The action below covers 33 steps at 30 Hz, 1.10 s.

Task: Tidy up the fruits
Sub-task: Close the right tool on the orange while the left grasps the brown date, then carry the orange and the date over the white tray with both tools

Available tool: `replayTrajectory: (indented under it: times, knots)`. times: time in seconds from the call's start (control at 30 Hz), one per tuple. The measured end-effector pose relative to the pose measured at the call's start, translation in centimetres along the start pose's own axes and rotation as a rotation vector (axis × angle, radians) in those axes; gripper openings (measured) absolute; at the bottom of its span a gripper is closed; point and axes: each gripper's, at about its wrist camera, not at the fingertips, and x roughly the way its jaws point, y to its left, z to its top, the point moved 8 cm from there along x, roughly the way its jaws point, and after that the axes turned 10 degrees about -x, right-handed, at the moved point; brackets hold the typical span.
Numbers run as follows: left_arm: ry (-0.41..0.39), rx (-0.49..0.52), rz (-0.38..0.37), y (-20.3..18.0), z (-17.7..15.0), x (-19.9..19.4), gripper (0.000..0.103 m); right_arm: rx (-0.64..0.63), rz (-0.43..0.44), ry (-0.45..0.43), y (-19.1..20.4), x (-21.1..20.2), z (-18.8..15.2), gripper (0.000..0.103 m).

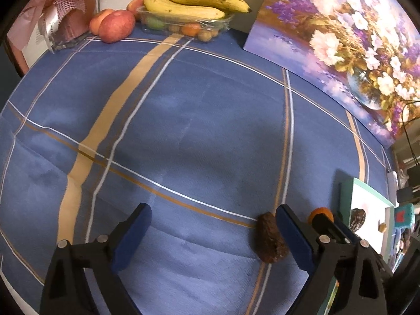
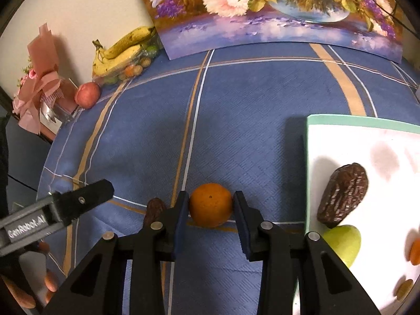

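Note:
My right gripper point(image 2: 210, 203) is shut on a small orange mandarin point(image 2: 210, 204), low over the blue cloth; the mandarin also shows in the left wrist view point(image 1: 320, 213). A brown date point(image 2: 155, 208) lies on the cloth just left of it and shows in the left wrist view point(image 1: 269, 237), beside the right finger of my left gripper point(image 1: 214, 216), which is open and empty. A white tray point(image 2: 341, 141) at the right holds another date point(image 2: 344, 195), a green fruit point(image 2: 344, 241) and small orange pieces.
At the far back, a clear box point(image 1: 183, 23) of small fruits carries bananas point(image 1: 194, 2), with peaches point(image 1: 115, 26) beside it. A pink gift bundle point(image 1: 60, 18) stands at the back left. A flower painting point(image 1: 341, 34) leans along the back right.

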Motion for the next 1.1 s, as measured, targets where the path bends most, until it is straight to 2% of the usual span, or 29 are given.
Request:
replayTrajectory:
  times: [0.2,0.27,0.47,0.8,1.1]
  knots:
    - [0.051,0.027,-0.048,-2.2,-1.6,0.4,0.080,0.042,-0.035,-0.010,-1.5,-2.2,-0.2,0.036]
    - [0.071,0.034,-0.062,-2.9,-2.1,0.6,0.067,0.036,-0.047,-0.021,-1.9,-3.0,-0.2,0.036]
    - [0.106,0.045,-0.068,-4.1,-3.2,1.4,0.045,0.027,-0.087,-0.064,-3.4,-6.0,-0.2,0.036]
    - [0.152,0.060,-0.107,-6.0,-4.4,2.4,0.033,0.007,-0.117,-0.096,-4.3,-7.9,-0.1,0.036]
    - [0.131,0.090,-0.082,-6.3,-4.6,2.4,0.032,0.021,-0.121,-0.107,-5.5,-8.6,-0.4,0.036]
